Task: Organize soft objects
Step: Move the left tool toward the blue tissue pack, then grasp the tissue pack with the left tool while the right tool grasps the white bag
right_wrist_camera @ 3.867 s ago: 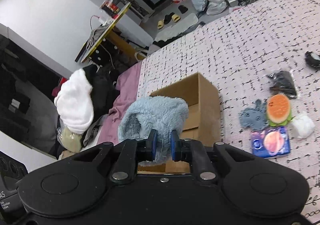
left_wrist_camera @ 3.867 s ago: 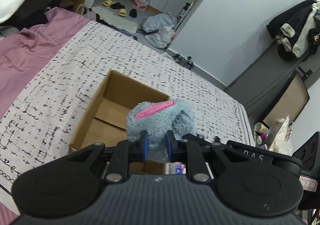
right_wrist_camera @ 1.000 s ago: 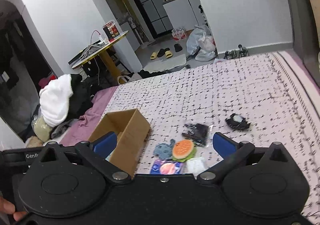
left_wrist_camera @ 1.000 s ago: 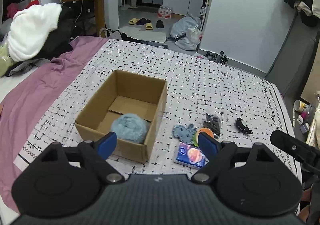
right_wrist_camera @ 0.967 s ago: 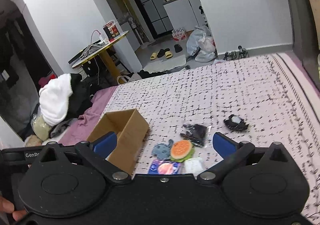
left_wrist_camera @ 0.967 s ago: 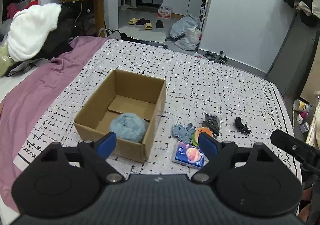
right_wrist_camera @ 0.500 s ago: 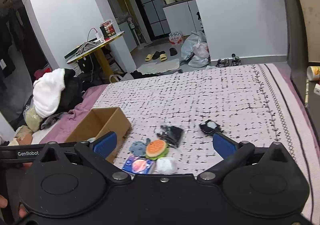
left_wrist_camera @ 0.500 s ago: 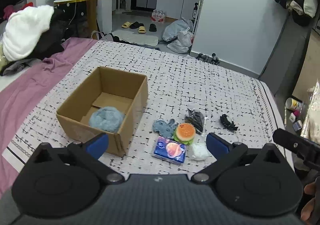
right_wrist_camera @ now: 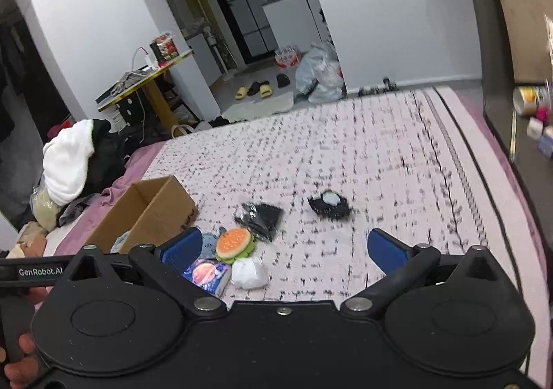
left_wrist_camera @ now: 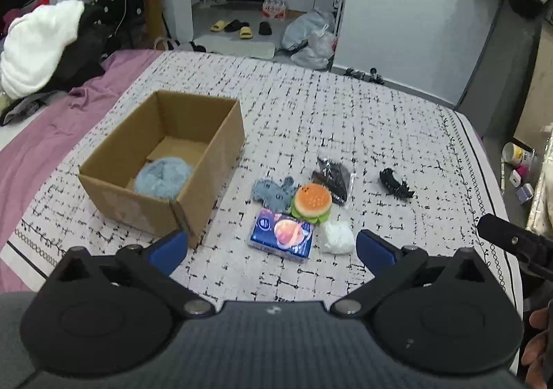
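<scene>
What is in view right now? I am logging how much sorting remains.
box: one, brown, on bed, left of the loose items
plush: one, light blue, inside box
grey toy: one, blue-grey, beside box
burger: one, orange and green, right of grey toy
packet: one, blue, nearest
white wad: one, right of packet
black bag: one, behind burger
black toy: one, farthest right
bed: one, white with black marks
left gripper: open, empty
right gripper: open, empty
</scene>
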